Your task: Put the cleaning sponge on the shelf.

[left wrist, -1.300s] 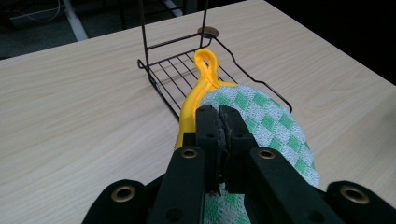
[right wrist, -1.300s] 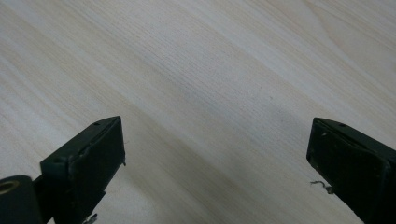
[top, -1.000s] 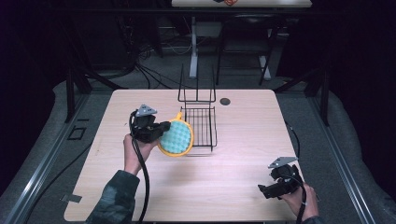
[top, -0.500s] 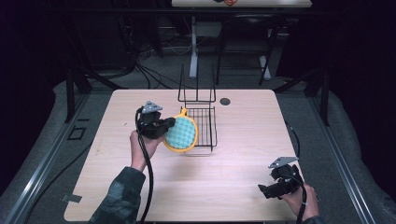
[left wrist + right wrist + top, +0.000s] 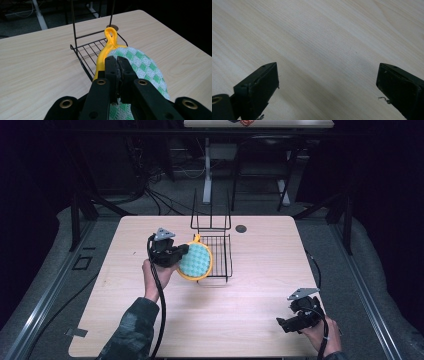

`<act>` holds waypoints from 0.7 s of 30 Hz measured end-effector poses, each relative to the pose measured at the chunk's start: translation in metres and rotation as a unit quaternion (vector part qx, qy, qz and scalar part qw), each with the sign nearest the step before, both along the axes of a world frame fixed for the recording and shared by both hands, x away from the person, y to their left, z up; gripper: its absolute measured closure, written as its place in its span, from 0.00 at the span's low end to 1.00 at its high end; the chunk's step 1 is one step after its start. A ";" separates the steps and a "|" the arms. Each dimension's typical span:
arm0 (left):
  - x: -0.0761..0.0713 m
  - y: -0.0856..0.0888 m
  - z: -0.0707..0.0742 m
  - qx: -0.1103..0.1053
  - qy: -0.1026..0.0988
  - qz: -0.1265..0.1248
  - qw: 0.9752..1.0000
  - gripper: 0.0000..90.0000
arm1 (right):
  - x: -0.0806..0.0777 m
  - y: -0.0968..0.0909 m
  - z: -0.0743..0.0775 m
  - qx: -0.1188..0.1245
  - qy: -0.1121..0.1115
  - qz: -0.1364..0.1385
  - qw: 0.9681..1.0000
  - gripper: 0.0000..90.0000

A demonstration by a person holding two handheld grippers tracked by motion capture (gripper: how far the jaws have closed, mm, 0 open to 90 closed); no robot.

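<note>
Left gripper [image 5: 181, 254] pinching round green-checked yellow-rimmed potholder [image 5: 196, 261] beside black wire rack [image 5: 216, 255]; right gripper [image 5: 295, 321] spread, idle. Next probably: hang loop on rack.

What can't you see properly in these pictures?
- Pot holder: its near edge is covered by the left gripper in the left gripper view.
- Small dark round thing on the table: too small in the high view to identify.
- Wire rack: its left side is hidden behind the pot holder in the high view.
</note>
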State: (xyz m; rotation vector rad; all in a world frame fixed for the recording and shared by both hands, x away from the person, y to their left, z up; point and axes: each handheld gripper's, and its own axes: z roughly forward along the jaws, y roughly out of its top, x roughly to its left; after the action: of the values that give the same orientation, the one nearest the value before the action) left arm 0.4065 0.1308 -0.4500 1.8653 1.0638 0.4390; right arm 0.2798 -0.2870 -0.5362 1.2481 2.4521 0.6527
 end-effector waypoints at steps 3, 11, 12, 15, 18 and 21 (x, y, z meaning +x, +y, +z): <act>0.002 -0.001 -0.003 -0.004 0.000 0.006 1.000 0.97 | 0.000 0.000 0.000 -0.001 0.000 0.001 1.000 0.04; 0.006 -0.003 -0.010 -0.012 -0.004 0.014 1.000 0.98 | 0.000 0.000 0.000 0.000 0.000 0.001 1.000 0.04; 0.006 -0.003 -0.011 -0.011 -0.003 0.015 1.000 0.98 | 0.000 0.000 0.000 0.000 0.000 0.001 1.000 0.04; 0.008 -0.004 -0.013 -0.016 -0.005 0.018 1.000 0.98 | 0.000 0.000 0.000 0.000 0.000 0.001 1.000 0.04; 0.009 -0.005 -0.016 -0.021 -0.012 0.027 0.999 0.98 | 0.000 0.000 0.000 0.002 0.001 -0.001 1.000 0.04; 0.010 -0.005 -0.017 -0.021 -0.017 0.033 0.999 0.98 | 0.000 0.000 0.000 0.002 0.001 0.000 1.000 0.04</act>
State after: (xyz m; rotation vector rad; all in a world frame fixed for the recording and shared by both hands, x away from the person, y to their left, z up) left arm 0.4169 0.1259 -0.4672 1.7839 1.1073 0.4810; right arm 0.2801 -0.2871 -0.5366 1.2503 2.4530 0.6561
